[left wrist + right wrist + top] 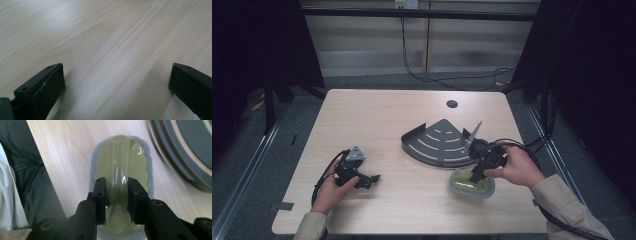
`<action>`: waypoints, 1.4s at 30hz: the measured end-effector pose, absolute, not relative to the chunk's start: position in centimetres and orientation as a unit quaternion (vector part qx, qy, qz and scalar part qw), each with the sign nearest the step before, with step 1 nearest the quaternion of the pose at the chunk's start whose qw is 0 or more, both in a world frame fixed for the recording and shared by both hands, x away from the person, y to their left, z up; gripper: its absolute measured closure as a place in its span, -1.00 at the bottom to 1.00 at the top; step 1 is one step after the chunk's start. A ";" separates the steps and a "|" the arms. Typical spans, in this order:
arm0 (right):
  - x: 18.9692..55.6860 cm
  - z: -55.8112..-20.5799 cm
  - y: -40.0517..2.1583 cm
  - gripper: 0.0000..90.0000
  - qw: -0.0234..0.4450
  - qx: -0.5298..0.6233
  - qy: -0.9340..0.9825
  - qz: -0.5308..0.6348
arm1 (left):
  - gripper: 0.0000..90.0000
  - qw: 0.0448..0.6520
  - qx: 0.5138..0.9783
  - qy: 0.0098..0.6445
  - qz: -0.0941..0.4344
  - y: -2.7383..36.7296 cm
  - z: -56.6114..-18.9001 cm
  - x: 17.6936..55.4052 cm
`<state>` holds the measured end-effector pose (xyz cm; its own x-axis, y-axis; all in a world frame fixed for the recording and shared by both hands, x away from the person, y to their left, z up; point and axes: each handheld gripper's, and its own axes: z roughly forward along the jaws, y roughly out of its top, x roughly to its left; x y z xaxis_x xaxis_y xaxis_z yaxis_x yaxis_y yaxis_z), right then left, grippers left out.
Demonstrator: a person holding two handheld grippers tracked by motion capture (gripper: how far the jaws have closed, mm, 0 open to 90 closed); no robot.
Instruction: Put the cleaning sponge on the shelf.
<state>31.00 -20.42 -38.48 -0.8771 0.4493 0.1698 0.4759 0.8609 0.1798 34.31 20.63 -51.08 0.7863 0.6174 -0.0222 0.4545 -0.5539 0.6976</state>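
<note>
An oval scrubber (pixel 463 186) with a glossy yellow-green top, a raised handle and a grey pad underneath lies on the table near the front right. My right gripper (pixel 475 176) comes down on it from above. In the right gripper view the scrubber (pixel 122 157) has its arched handle clamped between the two black jaws of the right gripper (pixel 117 195). My left gripper (pixel 371 179) rests low on the table at the front left, apart from everything. In its own view the left gripper (pixel 116 75) has its jaws spread wide over bare wood.
A dark grey quarter-round metal shelf (pixel 437 142) with slots lies just behind the scrubber; its rim (pixel 185 150) shows close by. The wooden table (pixel 377 115) has a cable hole (pixel 452 104) at the back. Cables (pixel 447 77) run across the floor beyond.
</note>
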 end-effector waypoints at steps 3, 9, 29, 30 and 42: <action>31.3 -38.2 -20.4 0.58 0.063 -0.241 -0.962 -0.112 | -1.00 0.359 0.874 0.306 0.113 20.6 -51.1 34.3; 31.7 -37.5 -20.3 0.58 0.060 -0.241 -0.962 -0.112 | -1.00 0.359 0.874 0.307 0.113 20.6 -51.1 34.3; 33.4 -35.5 -19.6 0.58 0.051 -0.251 -0.958 -0.128 | -1.00 0.361 0.873 0.308 0.115 20.6 -51.1 34.3; 33.4 -35.5 -19.6 0.58 0.051 -0.251 -0.958 -0.128 | -1.00 0.361 0.873 0.308 0.115 20.6 -51.1 34.3; 34.5 -34.5 -19.5 0.58 0.039 -0.254 -0.958 -0.129 | -1.00 0.360 0.873 0.306 0.115 20.6 -51.1 34.3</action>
